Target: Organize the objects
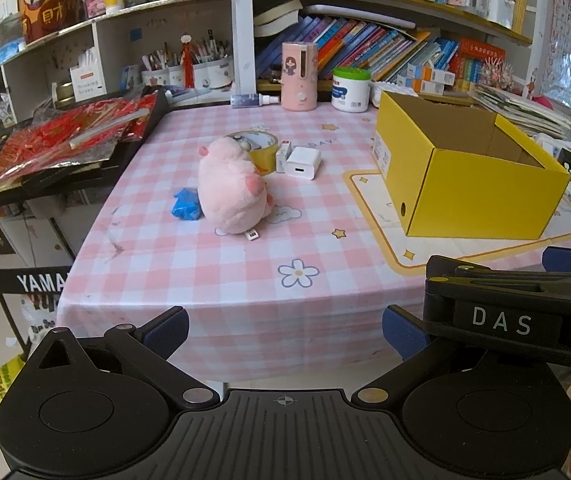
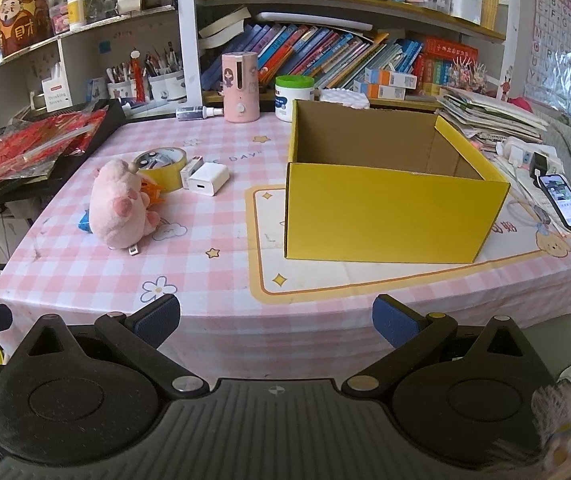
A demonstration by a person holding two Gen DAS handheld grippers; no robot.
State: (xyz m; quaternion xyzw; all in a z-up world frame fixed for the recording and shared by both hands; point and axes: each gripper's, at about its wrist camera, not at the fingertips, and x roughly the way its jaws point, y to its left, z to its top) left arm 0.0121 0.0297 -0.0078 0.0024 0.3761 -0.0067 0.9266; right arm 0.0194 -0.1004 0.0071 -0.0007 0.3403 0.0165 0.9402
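A pink plush pig sits on the pink checked tablecloth. Behind it lie a yellow tape roll, a white charger and a small white box. A blue crumpled item lies left of the pig. An open, empty yellow box stands to the right. My left gripper and right gripper are both open and empty, held before the table's front edge. The right gripper's body shows in the left wrist view.
A pink dispenser, a green-lidded white jar and a spray bottle stand at the back. Red packets lie on a black keyboard at the left. A phone and stacked papers lie right of the box. Bookshelves line the back.
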